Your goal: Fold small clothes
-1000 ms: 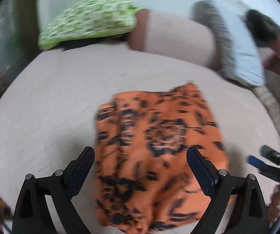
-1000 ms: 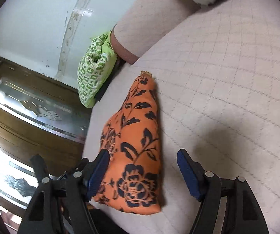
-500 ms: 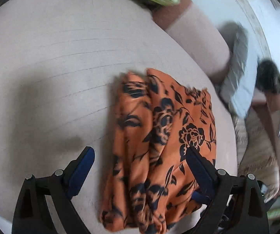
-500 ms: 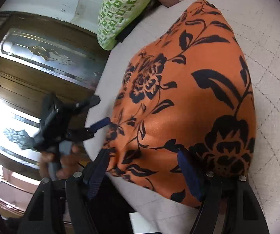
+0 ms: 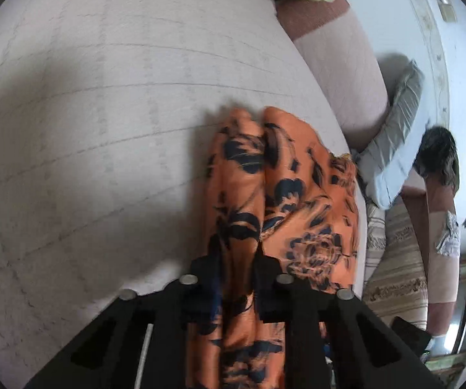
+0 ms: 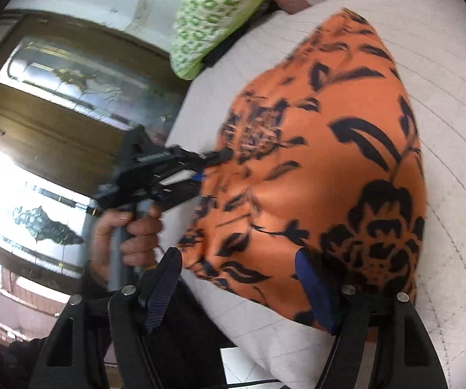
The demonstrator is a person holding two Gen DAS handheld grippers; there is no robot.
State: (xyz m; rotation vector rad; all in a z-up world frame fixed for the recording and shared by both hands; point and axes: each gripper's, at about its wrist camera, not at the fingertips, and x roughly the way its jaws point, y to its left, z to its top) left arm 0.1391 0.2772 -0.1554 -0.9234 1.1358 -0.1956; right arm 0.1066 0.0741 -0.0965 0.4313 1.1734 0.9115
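An orange cloth with a dark floral print (image 5: pixel 301 201) lies on the pale quilted bed (image 5: pixel 103 129). My left gripper (image 5: pixel 238 259) is shut on a bunched edge of the cloth, and a ridge of fabric runs away from its jaws. In the right wrist view the left gripper (image 6: pixel 213 159) grips the cloth's (image 6: pixel 324 168) left edge, with the hand on its handle. My right gripper (image 6: pixel 242 278) is open at the cloth's near edge. Its right finger (image 6: pixel 314 288) lies against the fabric and its left finger (image 6: pixel 165 282) hangs past the bed edge.
A green patterned pillow (image 6: pixel 213 16) lies at the head of the bed next to a pink bolster (image 5: pixel 337 55). A grey pillow (image 5: pixel 392 142) and a striped blanket (image 5: pixel 395 259) sit at the bed's right side. A dark wooden glass door (image 6: pixel 48 103) stands beyond the bed's edge.
My left gripper has closed from wide open onto the cloth's edge and bunched it into a ridge. My right gripper has stayed open at the cloth's near edge.
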